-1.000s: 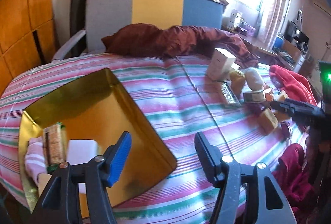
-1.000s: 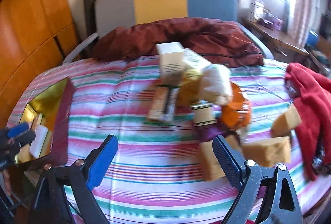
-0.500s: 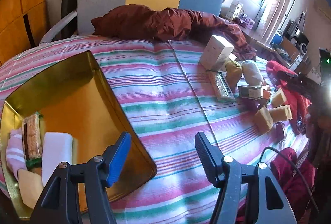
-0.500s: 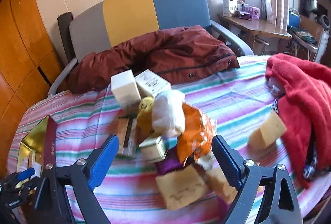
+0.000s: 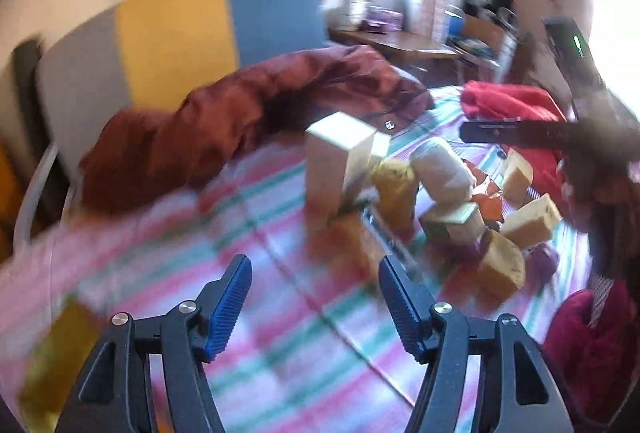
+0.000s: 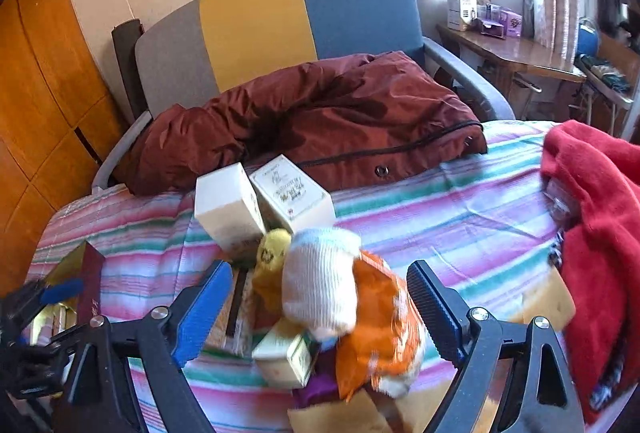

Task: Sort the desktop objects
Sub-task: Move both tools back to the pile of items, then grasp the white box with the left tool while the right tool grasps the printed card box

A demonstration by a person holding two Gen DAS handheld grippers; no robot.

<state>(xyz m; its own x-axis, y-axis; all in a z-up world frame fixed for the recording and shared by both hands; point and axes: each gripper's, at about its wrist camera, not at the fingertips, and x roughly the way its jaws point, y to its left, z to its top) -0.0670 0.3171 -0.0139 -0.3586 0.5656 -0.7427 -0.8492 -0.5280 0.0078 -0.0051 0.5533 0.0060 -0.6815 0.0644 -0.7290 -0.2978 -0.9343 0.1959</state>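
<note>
A pile of small objects lies on the striped cloth (image 6: 440, 201): two white boxes (image 6: 228, 205), a yellow item (image 6: 272, 257), a rolled white sock (image 6: 320, 285), an orange bag (image 6: 380, 313), a small tin-like box (image 6: 284, 353) and tan sponges (image 6: 548, 301). My right gripper (image 6: 319, 269) hangs open over the pile, with the sock and bag seen between its fingers and the pads apart from them. In the blurred left wrist view, my left gripper (image 5: 314, 267) is short of the pile; its jaws are opening and hold nothing. The tall white box (image 5: 340, 161) stands ahead of it.
A gold tray (image 6: 68, 265) with a maroon side sits at the cloth's left end. A maroon jacket (image 6: 320, 121) lies along the far edge, in front of a grey, yellow and blue chair (image 6: 260, 25). A red garment (image 6: 600, 213) covers the right end.
The left view has swung right, from the gold tray to the pile; the tray is now only a blur at lower left. My right gripper has come closer over the sock and bag.
</note>
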